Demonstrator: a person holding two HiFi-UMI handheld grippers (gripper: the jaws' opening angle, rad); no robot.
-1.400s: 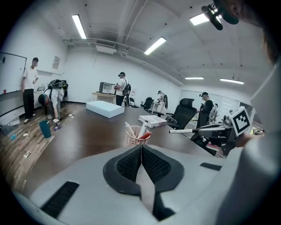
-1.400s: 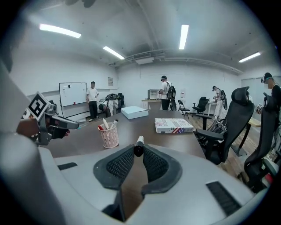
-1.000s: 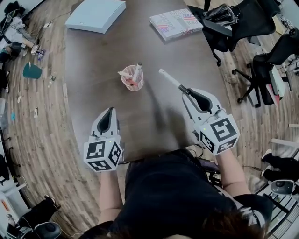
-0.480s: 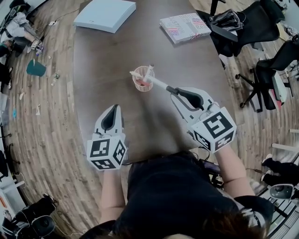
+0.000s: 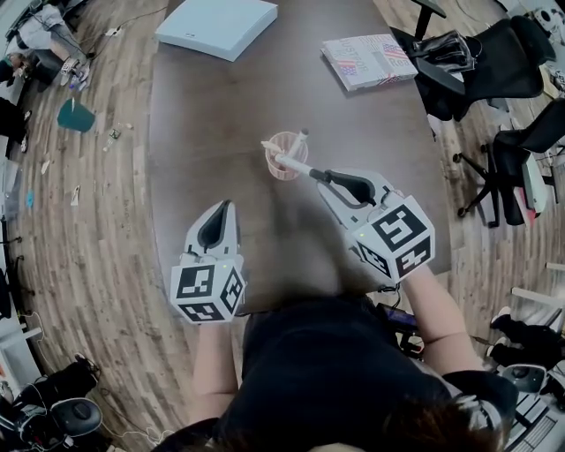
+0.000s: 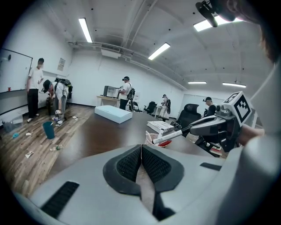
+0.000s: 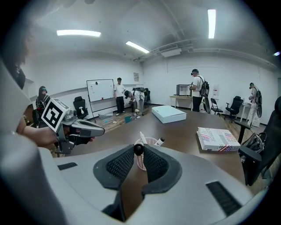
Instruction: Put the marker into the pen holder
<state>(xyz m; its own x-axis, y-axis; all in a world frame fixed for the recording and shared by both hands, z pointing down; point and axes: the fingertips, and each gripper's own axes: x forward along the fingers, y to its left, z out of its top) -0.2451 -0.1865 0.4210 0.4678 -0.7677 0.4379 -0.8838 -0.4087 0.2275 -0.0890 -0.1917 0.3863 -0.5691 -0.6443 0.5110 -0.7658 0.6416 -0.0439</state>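
Carried leftward since the earlier frame, the marker (image 5: 296, 164) is now held tip-first over the holder (image 5: 284, 175) at frame centre, grasped in the right gripper (image 5: 328, 177) jaws. Insertion is judged near. The left gripper (image 5: 221, 212) jaws are clenched on nothing.

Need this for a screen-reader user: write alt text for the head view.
Seen from above, the right gripper grips a white marker whose far end reaches over a pink pen holder on a dark table. The left gripper is shut and empty, nearer the person. A white box and a book lie at the far end.
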